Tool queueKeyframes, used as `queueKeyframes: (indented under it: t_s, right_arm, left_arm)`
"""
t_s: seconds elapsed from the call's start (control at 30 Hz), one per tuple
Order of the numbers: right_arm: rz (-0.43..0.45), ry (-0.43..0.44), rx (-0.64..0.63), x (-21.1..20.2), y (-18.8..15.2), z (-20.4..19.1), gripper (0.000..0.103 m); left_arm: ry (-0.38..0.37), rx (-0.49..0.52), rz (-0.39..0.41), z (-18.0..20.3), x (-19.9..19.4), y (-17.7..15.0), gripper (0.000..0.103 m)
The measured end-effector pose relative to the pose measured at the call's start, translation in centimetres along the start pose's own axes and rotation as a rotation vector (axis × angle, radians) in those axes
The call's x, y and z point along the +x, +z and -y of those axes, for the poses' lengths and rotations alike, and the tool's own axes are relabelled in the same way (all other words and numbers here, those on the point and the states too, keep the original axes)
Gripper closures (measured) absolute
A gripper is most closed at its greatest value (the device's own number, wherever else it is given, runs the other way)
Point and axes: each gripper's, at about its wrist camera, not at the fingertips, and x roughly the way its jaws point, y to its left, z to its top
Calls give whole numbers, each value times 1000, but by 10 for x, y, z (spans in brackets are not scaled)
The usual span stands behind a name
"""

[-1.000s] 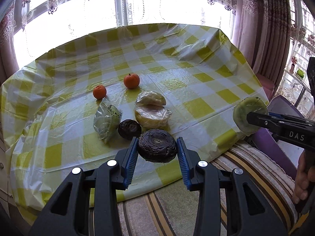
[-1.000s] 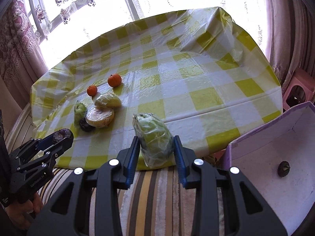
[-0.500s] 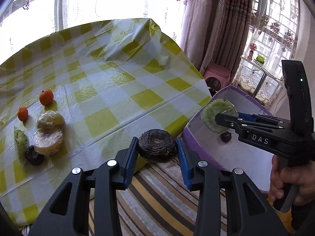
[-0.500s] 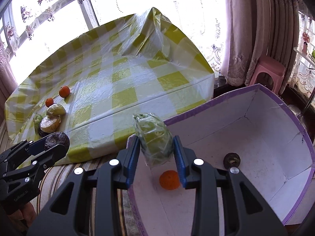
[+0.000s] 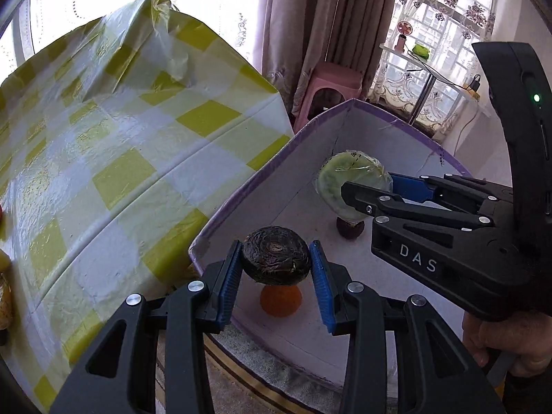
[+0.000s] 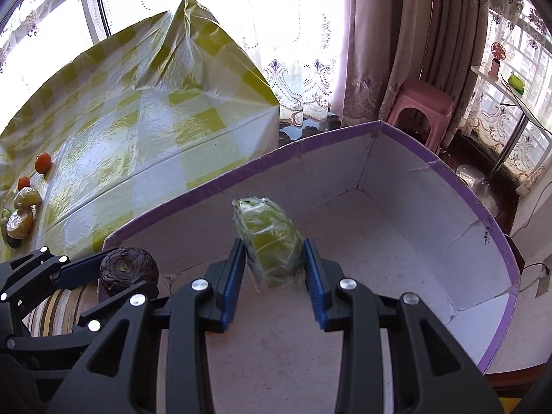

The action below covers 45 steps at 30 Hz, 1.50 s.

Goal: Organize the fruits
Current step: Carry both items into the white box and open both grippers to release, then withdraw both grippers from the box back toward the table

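**Both fruits hang over the open box, each straight above its floor**

Left wrist view: the left tool (image 5: 275, 265) is clamped on a dark, wrinkled, round fruit (image 5: 275, 254), its blue pads pressing the fruit's two sides and its flat, whorled face turned toward the camera. The fruit hangs just inside the near corner of the white cardboard box with a purple rim (image 5: 241, 186), directly above a small orange fruit (image 5: 280, 301) lying on the box floor. Further in, the right tool (image 5: 371, 195) holds a green fruit wrapped in clear plastic film (image 5: 348, 184) over a small dark fruit (image 5: 350, 229) on the floor. Judged from this, the drop is straight down, and the left load would land on or beside the orange.

Right wrist view: the right tool (image 6: 274, 264) is closed on the film-wrapped green fruit (image 6: 269, 241), whose long axis runs away from the camera along the fingers. It hangs well inside the box (image 6: 496, 234), over bare floor. The left tool (image 6: 103, 269) with its dark fruit (image 6: 128, 269) sits at the box's near-left edge, beside the yellow-checked counter (image 6: 145, 131), where several fruits remain.
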Motion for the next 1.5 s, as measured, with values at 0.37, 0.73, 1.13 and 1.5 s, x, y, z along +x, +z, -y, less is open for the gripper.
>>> queueKeyframes:
  t_s: [0.37, 0.73, 1.13, 1.5]
  right_arm:
    - [-22, 4, 25, 7, -1, 6, 64]
    - [10, 26, 44, -2, 0, 8, 33]
    - [56, 156, 46, -27, 8, -4, 32]
    - [74, 256, -16, -40, 13, -45, 32]
  left_arm:
    - [-2, -31, -21, -5, 13, 2, 50]
    - [7, -39, 48, -5, -5, 0, 29]
    - [76, -100, 146, -30, -45, -15, 29]
    - [194, -210, 222, -86, -95, -44, 29]
